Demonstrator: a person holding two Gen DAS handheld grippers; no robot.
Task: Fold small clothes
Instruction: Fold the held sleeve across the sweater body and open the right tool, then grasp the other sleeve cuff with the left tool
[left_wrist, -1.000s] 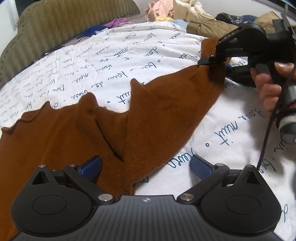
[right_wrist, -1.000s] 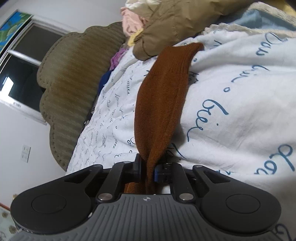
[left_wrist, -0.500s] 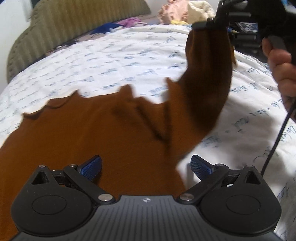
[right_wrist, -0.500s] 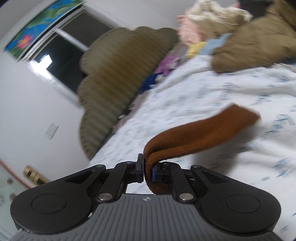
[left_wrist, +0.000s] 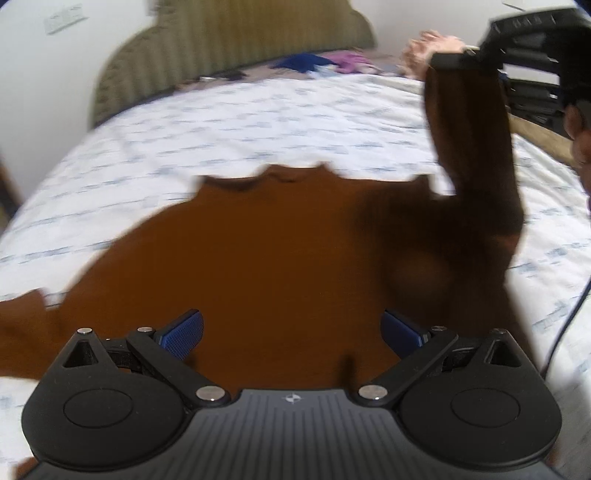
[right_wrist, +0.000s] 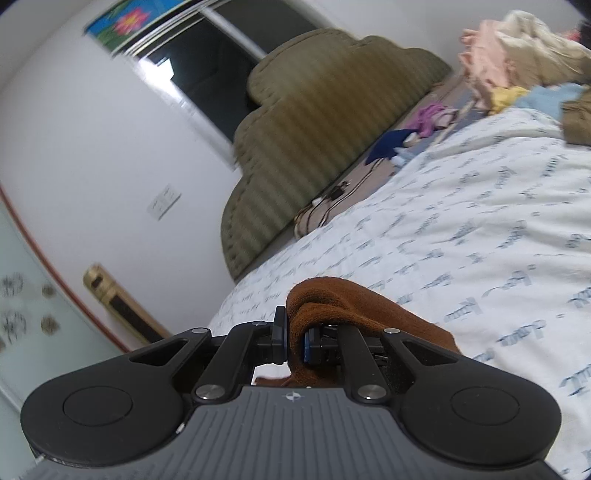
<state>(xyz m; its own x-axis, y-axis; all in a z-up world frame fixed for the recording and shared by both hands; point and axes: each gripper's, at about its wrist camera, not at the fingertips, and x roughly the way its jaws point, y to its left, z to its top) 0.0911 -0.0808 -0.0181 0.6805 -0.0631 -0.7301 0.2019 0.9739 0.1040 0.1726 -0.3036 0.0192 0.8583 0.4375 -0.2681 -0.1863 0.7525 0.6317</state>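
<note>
left gripper (left_wrist: 291, 332): lower centre, angled down over brown garment (left_wrist: 258, 266), jaws wide, nothing between | right gripper (right_wrist: 294, 341): clamped on a brown sleeve, held high at upper right | garment: body apparently flat on white printed bedsheet (left_wrist: 258, 122), blurred

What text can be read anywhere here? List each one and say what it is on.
Bedsheet: rows of blue cursive script, too blurred to read in either view.
Left tool: a small emblem on its body, no letters.
Right tool: the same emblem, no letters.
Brown garment: no label or print showing.
Picture above the window: a flower, no words.
Wall switch plate: no readable marking.
</note>
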